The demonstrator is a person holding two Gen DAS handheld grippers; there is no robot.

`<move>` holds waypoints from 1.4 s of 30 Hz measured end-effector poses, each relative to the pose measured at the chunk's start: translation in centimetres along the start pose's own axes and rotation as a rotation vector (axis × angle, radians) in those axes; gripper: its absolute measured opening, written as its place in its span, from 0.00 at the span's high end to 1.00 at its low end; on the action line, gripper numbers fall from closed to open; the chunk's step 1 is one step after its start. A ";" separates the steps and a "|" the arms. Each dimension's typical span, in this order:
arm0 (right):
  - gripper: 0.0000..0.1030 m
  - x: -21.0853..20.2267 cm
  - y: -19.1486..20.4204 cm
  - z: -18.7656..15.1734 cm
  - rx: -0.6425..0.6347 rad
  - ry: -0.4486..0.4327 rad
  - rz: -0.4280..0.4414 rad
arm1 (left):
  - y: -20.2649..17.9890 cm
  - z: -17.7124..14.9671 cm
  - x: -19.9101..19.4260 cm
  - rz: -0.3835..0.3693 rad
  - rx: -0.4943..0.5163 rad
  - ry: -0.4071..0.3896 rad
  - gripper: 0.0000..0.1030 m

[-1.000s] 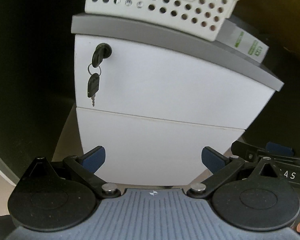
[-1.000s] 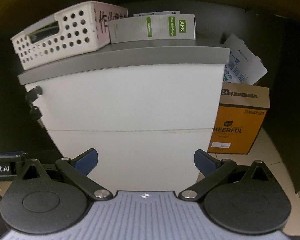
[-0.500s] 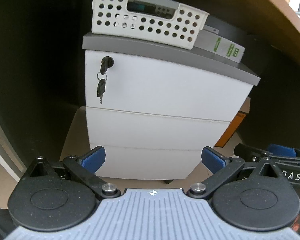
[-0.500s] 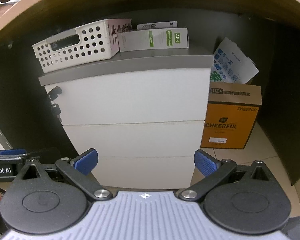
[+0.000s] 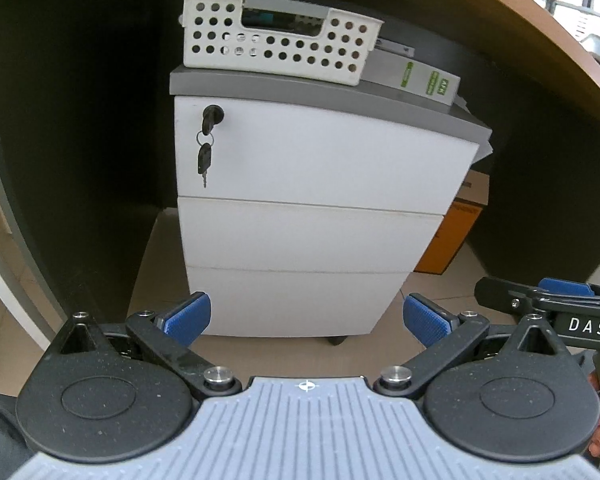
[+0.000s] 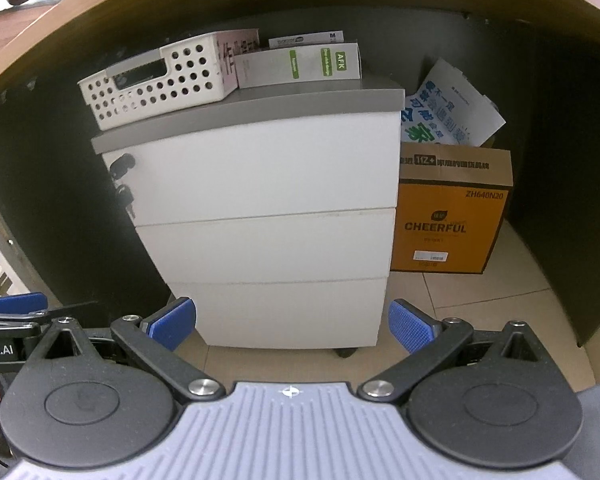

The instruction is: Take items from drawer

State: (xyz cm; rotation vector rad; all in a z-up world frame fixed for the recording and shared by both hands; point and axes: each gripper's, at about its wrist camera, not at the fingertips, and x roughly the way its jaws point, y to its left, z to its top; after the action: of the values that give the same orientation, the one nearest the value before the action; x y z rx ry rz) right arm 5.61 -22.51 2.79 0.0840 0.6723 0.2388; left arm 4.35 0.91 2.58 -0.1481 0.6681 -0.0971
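step: approach, nothing opened | drawer cabinet (image 5: pixel 312 216) under tabletop, all three fronts flush (key in top lock) | left gripper (image 5: pixel 306 318), right gripper (image 6: pixel 292 324): fingers apart, empty, short of cabinet | next: likely catch a drawer edge, pull

Tiled floor (image 6: pixel 480 300); dark desk underside (image 6: pixel 560 120)

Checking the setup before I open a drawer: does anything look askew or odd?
All three drawers of the cabinet sit shut. Only the white basket stands out: it overhangs the cabinet top's front edge.
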 end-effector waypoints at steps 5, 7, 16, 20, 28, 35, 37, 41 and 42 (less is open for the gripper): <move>0.00 -0.9 0.3 -1.2 -0.006 0.012 0.010 | -0.4 -1.1 -0.9 0.009 0.010 0.008 0.00; 0.00 -1.2 0.4 -1.5 -0.017 0.017 0.012 | -0.6 -1.6 -1.2 0.014 0.016 0.018 0.00; 0.00 -3.0 0.8 -2.2 -0.066 0.034 0.045 | -0.7 -3.5 -3.0 0.061 0.005 0.037 0.00; 0.00 -4.0 1.2 -2.4 -0.083 0.042 0.059 | -0.7 -3.8 -3.7 0.087 0.022 0.033 0.00; 0.00 -5.9 1.8 -3.5 -0.081 0.051 0.091 | -1.1 -4.1 -5.6 0.132 0.054 0.024 0.00; 0.00 -5.7 1.9 -3.9 -0.080 0.066 0.090 | -1.8 -4.3 -6.0 0.145 0.068 0.055 0.00; 0.00 -5.7 1.8 -3.8 -0.077 0.061 0.082 | -1.9 -4.4 -6.0 0.143 0.065 0.061 0.00; 0.00 -5.5 1.4 -3.6 -0.066 0.058 0.068 | -1.9 -4.5 -5.7 0.143 0.066 0.072 0.00; 0.00 -5.4 1.3 -3.6 -0.061 0.059 0.065 | -2.0 -4.5 -5.6 0.144 0.068 0.073 0.00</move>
State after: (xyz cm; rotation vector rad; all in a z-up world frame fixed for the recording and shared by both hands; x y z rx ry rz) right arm -0.92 -22.57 3.47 0.0408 0.7214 0.3253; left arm -2.96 -0.72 2.81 -0.0306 0.7453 0.0132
